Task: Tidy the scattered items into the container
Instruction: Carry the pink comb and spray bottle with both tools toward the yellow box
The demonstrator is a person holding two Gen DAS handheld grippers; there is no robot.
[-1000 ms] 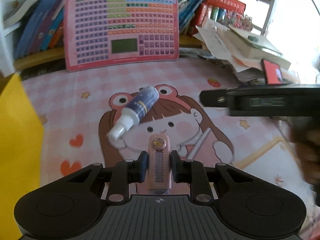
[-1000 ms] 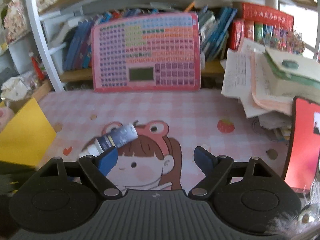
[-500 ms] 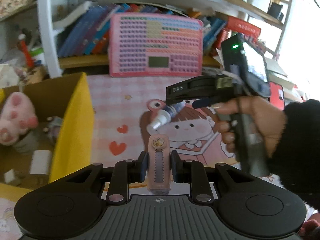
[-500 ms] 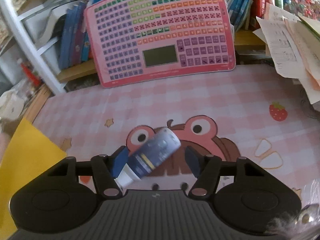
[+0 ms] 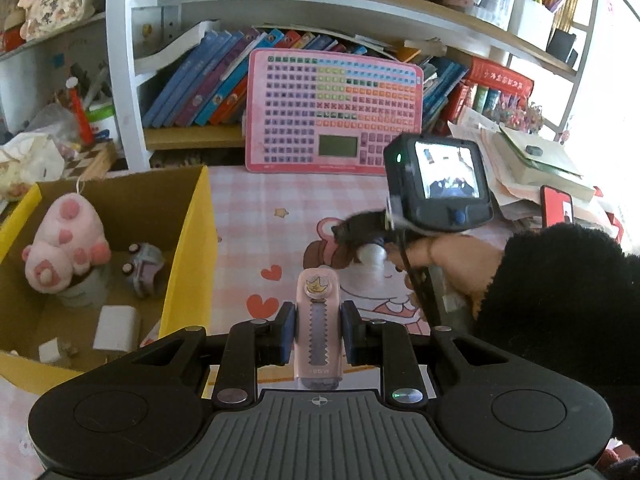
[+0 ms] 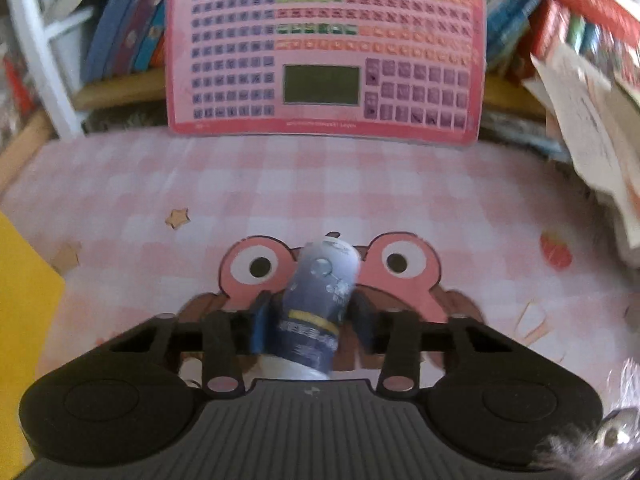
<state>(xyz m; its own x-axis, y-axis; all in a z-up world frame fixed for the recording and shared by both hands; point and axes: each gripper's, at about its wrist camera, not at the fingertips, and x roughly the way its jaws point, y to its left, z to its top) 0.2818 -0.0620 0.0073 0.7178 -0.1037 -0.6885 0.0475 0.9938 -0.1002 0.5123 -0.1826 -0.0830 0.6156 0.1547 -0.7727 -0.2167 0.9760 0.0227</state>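
My left gripper (image 5: 318, 330) is shut on a pink correction-tape case (image 5: 319, 320) with a crown sticker, held above the pink desk mat just right of the yellow cardboard box (image 5: 190, 264). The box holds a pink plush (image 5: 64, 246), a small toy car (image 5: 144, 266) and white blocks (image 5: 116, 328). My right gripper (image 6: 310, 318) has its jaws closed against a dark blue tube with a white cap (image 6: 318, 300) lying on the mat's frog-hat cartoon. The right gripper also shows in the left wrist view (image 5: 360, 236), with the white cap (image 5: 372, 256) at its tip.
A pink keyboard toy (image 5: 334, 112) leans on the bookshelf at the back. Stacked papers and books (image 5: 532, 168) and a red phone (image 5: 556, 208) crowd the right side. Clutter and a white shelf post (image 5: 120, 80) stand behind the box. The box edge (image 6: 24, 312) shows at left.
My left gripper has lifted and pulled back with the pink case, bringing the box into view. My right gripper moved down over the blue tube and closed on it.
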